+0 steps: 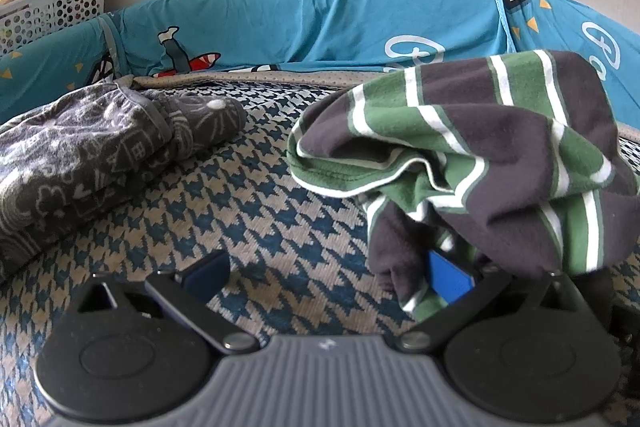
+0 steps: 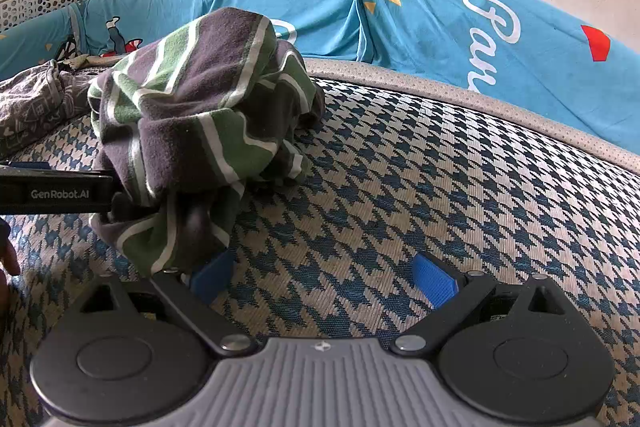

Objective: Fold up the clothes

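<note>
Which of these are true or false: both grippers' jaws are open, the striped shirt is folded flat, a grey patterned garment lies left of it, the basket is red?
1. Both grippers, left gripper and right gripper, have open jaws: true.
2. The striped shirt is folded flat: false, it is a crumpled heap.
3. A grey patterned garment lies left of it: true.
4. The basket is red: false, it is white.

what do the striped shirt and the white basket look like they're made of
Striped shirt: soft knit, probably cotton jersey; matte, slightly fuzzy surface that drapes in loose folds. White basket: likely rigid plastic; smooth walls punched with even round holes.
</note>
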A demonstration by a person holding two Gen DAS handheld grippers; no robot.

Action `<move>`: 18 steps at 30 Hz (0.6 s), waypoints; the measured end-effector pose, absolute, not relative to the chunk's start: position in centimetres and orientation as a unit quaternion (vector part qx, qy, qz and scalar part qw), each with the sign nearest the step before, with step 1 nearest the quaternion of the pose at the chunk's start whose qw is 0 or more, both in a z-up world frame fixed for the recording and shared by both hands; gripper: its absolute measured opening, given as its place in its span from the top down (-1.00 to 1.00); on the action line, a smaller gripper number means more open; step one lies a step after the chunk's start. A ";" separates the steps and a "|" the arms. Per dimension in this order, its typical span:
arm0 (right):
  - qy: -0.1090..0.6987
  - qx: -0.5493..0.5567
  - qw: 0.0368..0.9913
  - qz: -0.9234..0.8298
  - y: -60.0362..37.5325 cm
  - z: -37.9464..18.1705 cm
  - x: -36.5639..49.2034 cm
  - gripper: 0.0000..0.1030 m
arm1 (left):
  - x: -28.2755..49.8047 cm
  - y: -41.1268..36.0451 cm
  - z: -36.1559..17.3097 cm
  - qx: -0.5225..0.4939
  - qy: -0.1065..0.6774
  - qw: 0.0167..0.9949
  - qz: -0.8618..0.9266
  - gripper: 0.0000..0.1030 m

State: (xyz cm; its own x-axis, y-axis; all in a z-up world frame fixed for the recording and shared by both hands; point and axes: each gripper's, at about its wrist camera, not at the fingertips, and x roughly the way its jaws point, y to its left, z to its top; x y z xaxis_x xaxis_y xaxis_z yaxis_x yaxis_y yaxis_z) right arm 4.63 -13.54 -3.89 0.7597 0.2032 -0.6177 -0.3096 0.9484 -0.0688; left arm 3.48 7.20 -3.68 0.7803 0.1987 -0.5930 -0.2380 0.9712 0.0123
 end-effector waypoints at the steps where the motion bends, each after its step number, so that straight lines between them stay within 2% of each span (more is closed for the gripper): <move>1: 0.318 -0.084 0.934 0.137 -13.5 -3.9 4.6 -0.88 | 3.4 7.4 -3.6 -0.037 0.312 0.943 0.114 -1.00; 5: 0.318 -0.083 0.934 0.137 -13.5 -3.9 4.6 -0.88 | 3.0 7.7 -3.3 -0.047 0.321 0.940 0.106 -1.00; 13: 0.318 -0.083 0.934 0.139 -13.6 -3.9 4.6 -0.88 | 0.3 6.7 -0.6 0.008 0.365 0.926 0.100 -1.00; 18: 0.318 -0.082 0.934 0.140 -13.6 -3.9 4.7 -0.88 | -3.2 7.6 0.4 -0.030 0.368 0.926 0.078 -1.00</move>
